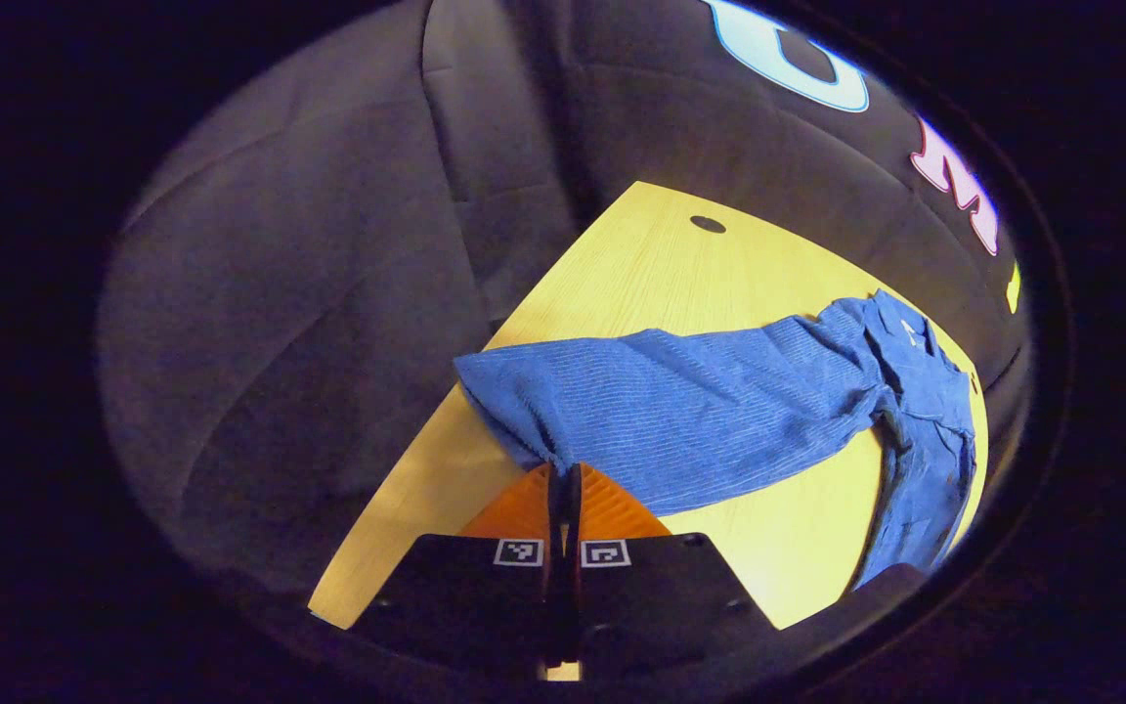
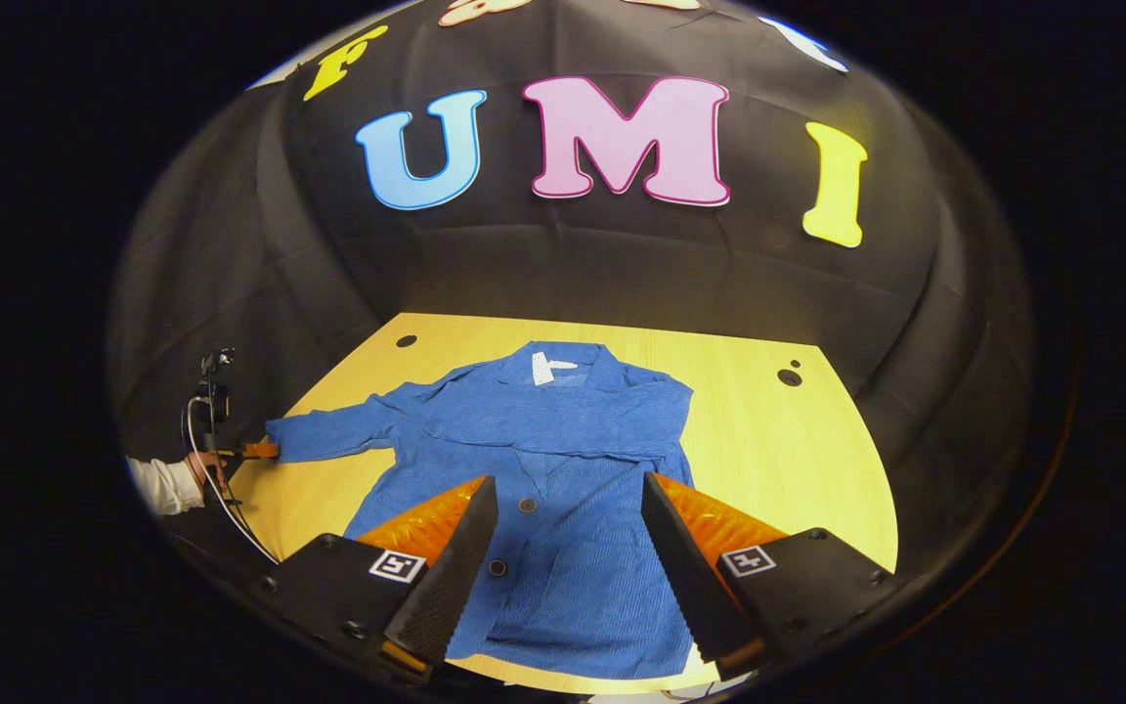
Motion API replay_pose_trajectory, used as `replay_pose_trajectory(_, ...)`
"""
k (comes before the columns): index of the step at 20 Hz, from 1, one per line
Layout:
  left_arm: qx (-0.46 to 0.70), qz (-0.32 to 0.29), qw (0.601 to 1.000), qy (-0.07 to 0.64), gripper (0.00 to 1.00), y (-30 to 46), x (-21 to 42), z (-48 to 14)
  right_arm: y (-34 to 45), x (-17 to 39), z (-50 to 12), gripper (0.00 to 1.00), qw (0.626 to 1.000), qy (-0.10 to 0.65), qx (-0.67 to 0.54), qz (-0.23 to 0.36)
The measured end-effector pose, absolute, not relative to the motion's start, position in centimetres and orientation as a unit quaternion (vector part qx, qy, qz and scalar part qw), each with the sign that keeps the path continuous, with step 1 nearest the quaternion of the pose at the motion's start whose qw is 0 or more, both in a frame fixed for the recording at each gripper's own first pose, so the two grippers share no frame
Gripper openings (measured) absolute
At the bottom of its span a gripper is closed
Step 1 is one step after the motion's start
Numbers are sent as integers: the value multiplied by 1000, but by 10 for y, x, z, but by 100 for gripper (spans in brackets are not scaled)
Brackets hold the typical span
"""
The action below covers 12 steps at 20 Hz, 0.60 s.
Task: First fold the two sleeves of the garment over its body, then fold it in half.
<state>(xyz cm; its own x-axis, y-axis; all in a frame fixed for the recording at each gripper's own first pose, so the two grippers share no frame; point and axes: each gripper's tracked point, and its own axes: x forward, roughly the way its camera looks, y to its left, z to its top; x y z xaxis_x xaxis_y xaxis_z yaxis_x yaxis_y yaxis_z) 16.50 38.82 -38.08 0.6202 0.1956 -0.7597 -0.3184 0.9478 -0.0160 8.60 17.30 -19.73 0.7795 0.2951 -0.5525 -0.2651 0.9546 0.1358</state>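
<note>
A blue garment (image 2: 563, 469) lies flat on the yellow wooden counter (image 2: 798, 460), collar toward the far wall at 12 o'clock and hem toward the near edge at 6 o'clock. In the right gripper view, the right tool (image 2: 563, 577) hangs above the lower front of the garment with its fingers spread wide, the buttoned placket showing between them; nothing is gripped. The left sleeve (image 1: 680, 411) stretches out toward 9 o'clock in that view, where the left tool (image 2: 260, 450) meets its cuff, held by a hand (image 2: 203, 467) in a white sleeve. In the left gripper view, the left tool (image 1: 563, 479) has its fingers pressed together on the cuff edge, with the sleeve running off toward 2 o'clock to the garment's body.
</note>
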Motion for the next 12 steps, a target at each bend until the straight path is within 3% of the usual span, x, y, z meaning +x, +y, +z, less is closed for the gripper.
replay_pose_trajectory(6,-76,72,941,321,0,332,213,-281,157,83,-206,94,942,297,55,149)
replay_pose_trajectory(12,-97,-37,964,244,0,197,279,-187,131,114,-209,94,936,300,72,171)
